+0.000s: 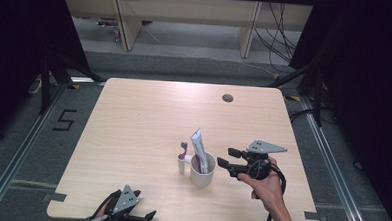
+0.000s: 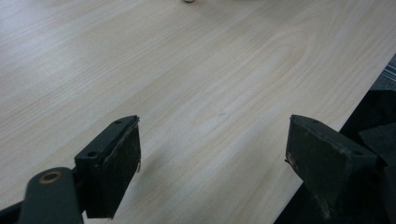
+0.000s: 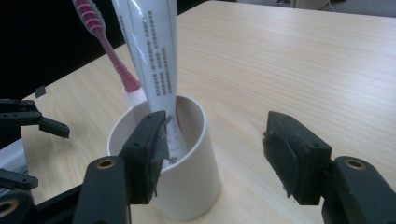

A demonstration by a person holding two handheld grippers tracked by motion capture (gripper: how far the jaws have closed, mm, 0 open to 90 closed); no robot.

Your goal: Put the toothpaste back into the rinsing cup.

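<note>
Black jaws of our right hand-held gripper [image 3: 212,156] stand wide apart and grip nothing, with the white cup [image 3: 180,179] right in front of them: in the right gripper view the cup sits low and left of the gap, its near wall partly behind one jaw, not between the two. From the high view the cup [image 1: 202,174] stands on the bench [image 1: 148,118] in its near half, a little right of the middle, and the right hand-held gripper [image 1: 227,158] is just to the right of it, jaws pointing at the cup.

Inside the cup a toothpaste tube [image 3: 152,60] stands nearly upright, its long axis rising and leaning a little away from our right hand. A pink toothbrush [image 3: 109,46] rises beside it, on the cup's far side from this hand; whether it stands in the cup or in a small white holder just behind it, we cannot tell.

We judge the right hand by far the nearer: a short shift sideways would bring the cup or the tube between its jaws.

Our left hand-held gripper [image 1: 129,217] hangs at the bench's near edge, well apart from the cup, jaws spread over bare wood, empty.
</note>
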